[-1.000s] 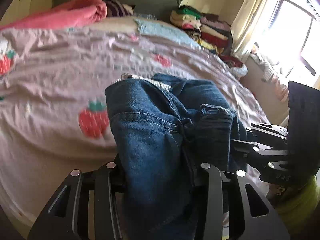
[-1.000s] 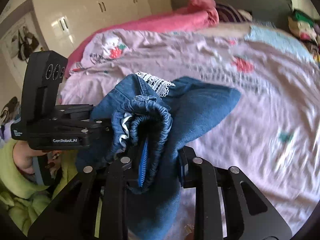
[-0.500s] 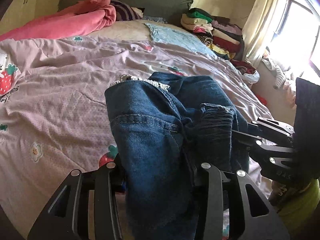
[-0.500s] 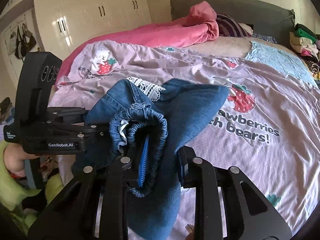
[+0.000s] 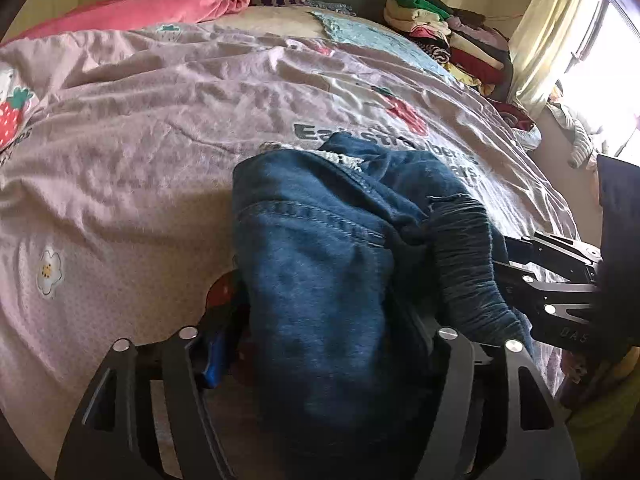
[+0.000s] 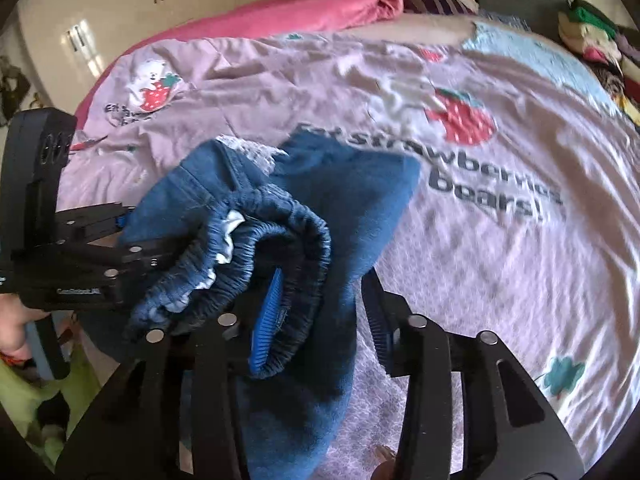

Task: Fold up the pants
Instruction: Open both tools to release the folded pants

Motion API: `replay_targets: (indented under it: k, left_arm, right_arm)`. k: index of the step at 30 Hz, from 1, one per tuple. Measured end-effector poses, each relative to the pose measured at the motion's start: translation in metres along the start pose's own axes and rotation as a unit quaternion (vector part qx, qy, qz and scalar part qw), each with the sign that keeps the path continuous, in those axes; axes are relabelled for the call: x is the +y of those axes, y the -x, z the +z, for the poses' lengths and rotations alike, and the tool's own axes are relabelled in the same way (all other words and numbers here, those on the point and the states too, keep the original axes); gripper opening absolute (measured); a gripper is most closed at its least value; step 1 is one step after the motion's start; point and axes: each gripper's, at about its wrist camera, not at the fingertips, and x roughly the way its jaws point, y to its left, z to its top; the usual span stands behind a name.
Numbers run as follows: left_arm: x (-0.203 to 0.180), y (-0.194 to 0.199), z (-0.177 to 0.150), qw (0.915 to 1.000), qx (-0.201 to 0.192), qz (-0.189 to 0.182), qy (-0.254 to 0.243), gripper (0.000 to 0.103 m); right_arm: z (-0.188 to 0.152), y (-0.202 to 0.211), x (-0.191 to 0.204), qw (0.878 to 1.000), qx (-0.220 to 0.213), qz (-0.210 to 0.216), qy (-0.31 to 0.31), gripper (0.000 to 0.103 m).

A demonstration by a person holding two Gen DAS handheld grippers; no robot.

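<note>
Left tool (image 5: 324, 336): jaws spread and just been opening; the folded pants (image 5: 340, 264) lie between them, with a clear gap at the 9 o'clock finger, whose blue pad shows bare. Whether the 3 o'clock finger touches the denim I cannot tell.
Right tool (image 6: 320, 308): jaws parted and just been opening; the elastic waistband (image 6: 280, 236) drapes over the blue pad (image 6: 266, 320) at 9 o'clock, while the 3 o'clock finger stands apart from the cloth.
Pants: dark blue denim, bunched in a folded bundle between the 2 tools, low over the bed near its front edge; white lace trim (image 5: 340, 158) peeks out at the far end.
Person: a hand (image 6: 12, 320) at 9 o'clock of the right view grips the left tool's handle; green clothing lies below it.
Bedcover (image 5: 140, 160): lilac, creased, printed with strawberries, bears and dark lettering, spread under and beyond the pants.
Pink blanket (image 5: 168, 4): heaped at 11 o'clock, at the far end of the bed.
Clothes stack (image 5: 448, 40): folded garments at 1 o'clock, beside the curtain (image 5: 548, 36).
Wardrobe (image 6: 120, 12): cream doors at 10 o'clock in the right view.
</note>
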Motion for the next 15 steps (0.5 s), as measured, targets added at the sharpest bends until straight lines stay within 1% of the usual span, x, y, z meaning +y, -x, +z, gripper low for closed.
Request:
replay_targets:
  k: [1, 2, 3, 4, 5, 9, 10, 11, 13, 15]
  left_arm:
    - [0.000, 0.002, 0.000, 1.0000, -0.002, -0.001, 0.001, 0.068]
    - [-0.001, 0.006, -0.001, 1.0000, -0.005, -0.001, 0.002, 0.072]
    - [-0.001, 0.011, -0.002, 1.0000, -0.009, -0.001, 0.004, 0.080]
    - [-0.002, 0.014, -0.002, 0.9999, -0.013, -0.001, 0.005, 0.083]
    - [-0.002, 0.022, -0.004, 0.9998, -0.021, 0.000, 0.005, 0.084]
    - [-0.006, 0.048, -0.013, 0.9990, -0.042, 0.000, 0.012, 0.085]
    - [-0.008, 0.058, -0.017, 0.9986, -0.051, 0.006, 0.013, 0.085]
    - [-0.009, 0.065, -0.020, 0.9983, -0.056, 0.012, 0.013, 0.099]
    - [-0.012, 0.081, -0.029, 0.9973, -0.070, 0.020, 0.012, 0.099]
    - [-0.015, 0.094, -0.037, 0.9967, -0.079, 0.016, 0.009, 0.099]
  right_arm:
    - [0.000, 0.003, 0.000, 1.000, -0.004, -0.002, 0.000, 0.039]
    - [-0.001, 0.008, 0.001, 1.000, -0.011, -0.006, 0.001, 0.044]
    - [-0.001, 0.015, 0.002, 1.000, -0.019, -0.013, 0.001, 0.048]
    - [-0.002, 0.023, 0.003, 0.999, -0.029, -0.016, 0.001, 0.055]
    - [-0.003, 0.030, 0.004, 0.999, -0.040, -0.017, 0.000, 0.062]
    - [-0.012, 0.070, 0.013, 0.996, -0.087, -0.032, 0.006, 0.081]
    - [-0.016, 0.080, 0.016, 0.995, -0.097, -0.034, 0.008, 0.083]
    - [-0.018, 0.086, 0.018, 0.994, -0.103, -0.036, 0.009, 0.087]
    - [-0.026, 0.103, 0.026, 0.992, -0.120, -0.039, 0.012, 0.090]
    - [-0.035, 0.116, 0.034, 0.990, -0.132, -0.047, 0.018, 0.093]
